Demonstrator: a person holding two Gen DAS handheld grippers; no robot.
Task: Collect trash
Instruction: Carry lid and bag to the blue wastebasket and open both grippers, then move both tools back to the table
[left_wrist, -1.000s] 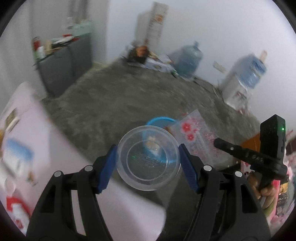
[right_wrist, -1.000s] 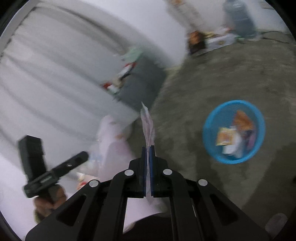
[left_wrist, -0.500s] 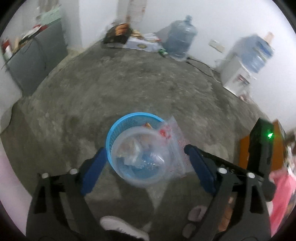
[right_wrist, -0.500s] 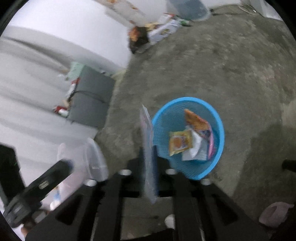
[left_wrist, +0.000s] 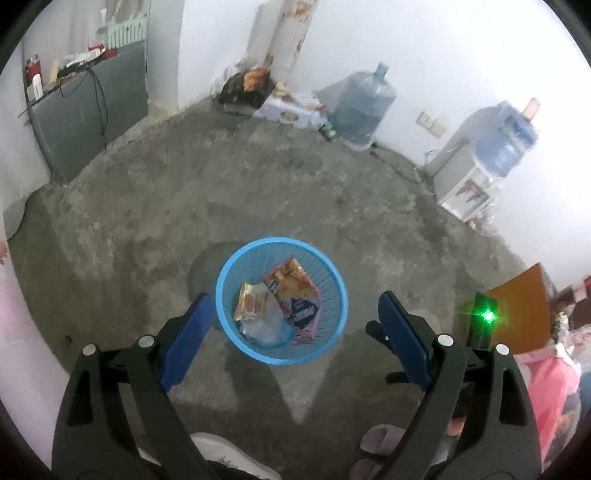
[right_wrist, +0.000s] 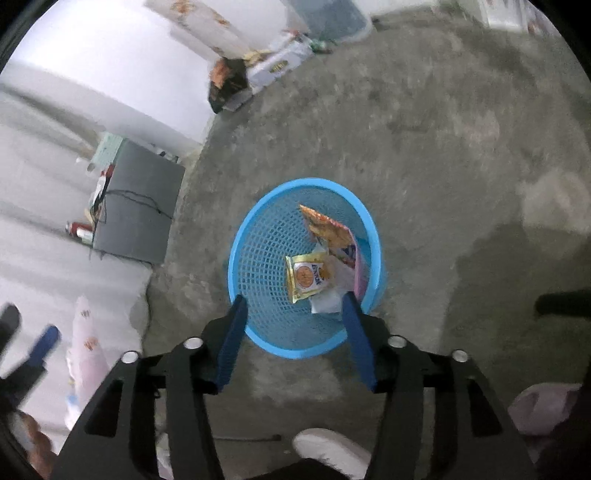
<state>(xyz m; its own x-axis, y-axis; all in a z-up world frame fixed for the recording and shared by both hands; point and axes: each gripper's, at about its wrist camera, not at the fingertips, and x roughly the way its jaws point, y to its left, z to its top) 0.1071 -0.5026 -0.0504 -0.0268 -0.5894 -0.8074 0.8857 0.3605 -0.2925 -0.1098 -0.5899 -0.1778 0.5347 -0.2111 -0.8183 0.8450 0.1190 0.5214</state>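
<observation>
Blue pads of the left gripper (left_wrist: 295, 319) stand wide apart with nothing between them, hanging above the blue mesh basket (left_wrist: 334, 275). The right gripper (right_wrist: 293, 301) also hovers over the basket (right_wrist: 266, 221), its jaws opening and empty. Inside lie a yellow wrapper (right_wrist: 304, 277), an orange snack bag (left_wrist: 290, 277) and a clear plastic container (left_wrist: 264, 325). Bare concrete floor (left_wrist: 258, 184) runs free all round the basket's rim. Farther off, a grey cabinet (left_wrist: 92, 110) and two water jugs (left_wrist: 364, 107) line the white walls.

Black tongs (left_wrist: 291, 334), blue pads (left_wrist: 186, 339)
</observation>
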